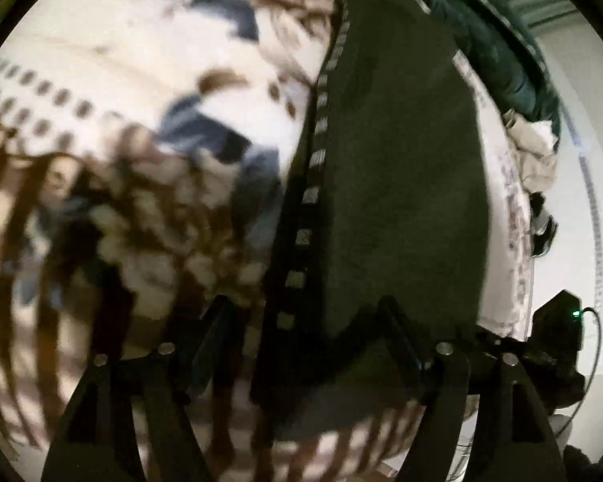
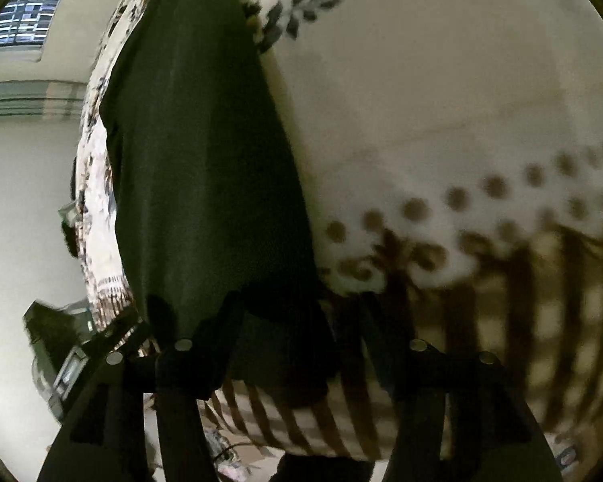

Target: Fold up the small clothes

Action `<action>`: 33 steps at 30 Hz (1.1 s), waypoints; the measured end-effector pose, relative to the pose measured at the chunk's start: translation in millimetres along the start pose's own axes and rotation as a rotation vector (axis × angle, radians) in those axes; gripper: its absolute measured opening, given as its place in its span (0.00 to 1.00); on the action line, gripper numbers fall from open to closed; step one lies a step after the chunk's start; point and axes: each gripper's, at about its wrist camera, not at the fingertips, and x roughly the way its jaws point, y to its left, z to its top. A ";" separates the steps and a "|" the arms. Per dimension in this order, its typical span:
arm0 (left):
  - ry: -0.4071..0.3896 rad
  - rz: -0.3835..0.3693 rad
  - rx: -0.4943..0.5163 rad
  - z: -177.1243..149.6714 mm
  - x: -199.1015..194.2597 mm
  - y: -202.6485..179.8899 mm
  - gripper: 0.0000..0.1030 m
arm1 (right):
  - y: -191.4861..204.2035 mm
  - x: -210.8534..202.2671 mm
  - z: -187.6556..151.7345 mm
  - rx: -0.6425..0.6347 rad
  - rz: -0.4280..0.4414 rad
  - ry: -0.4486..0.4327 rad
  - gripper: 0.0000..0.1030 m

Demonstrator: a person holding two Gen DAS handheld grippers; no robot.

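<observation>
**Both grippers tipped down over the dark garment on the patterned bedspread**

Starting on the left: your left gripper (image 1: 301, 321) is angled steeply down at the bed, and the whole view is pretty smeared. Its jaws stand apart. The left finger sits over the brown-striped part of the bedspread (image 1: 80, 80), the right finger over the dark green garment (image 1: 402, 160), and the garment's near edge lies in the gap between them. As far as I can make out, the pads aren't pressing on the cloth. The garment runs up and away from you as a long, flat strip, with a row of pale checks down its left edge. Past its far end there's a heap of teal fabric (image 1: 494, 40) and some crumpled pale cloth (image 1: 534, 148) near the bed's edge.

Moving right: your right gripper (image 2: 297, 321) is tilted down at about the same steep angle. Jaws apart here too, with the near end of the same dark garment (image 2: 205, 160) lying between the fingers. It's too dark down there to say whether either pad touches it, but they're not clamped on it. From this side the garment stretches away along the left edge of the bed, with the cream, dotted and striped spread to its right. Off the bed to the left you've got a plain wall and a window (image 2: 24, 12) up in the corner.
</observation>
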 end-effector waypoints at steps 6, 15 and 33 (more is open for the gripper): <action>-0.028 -0.013 0.085 -8.5 -6.3 -15.7 0.09 | 13.4 33.8 5.0 -0.024 0.096 0.049 0.42; -0.064 -0.201 -0.039 8.2 -54.6 -25.0 0.09 | 20.0 3.3 -1.4 0.055 0.188 0.050 0.18; -0.209 -0.386 -0.072 259.2 -64.8 -93.1 0.07 | 170.8 -87.7 200.5 -0.026 0.282 -0.210 0.18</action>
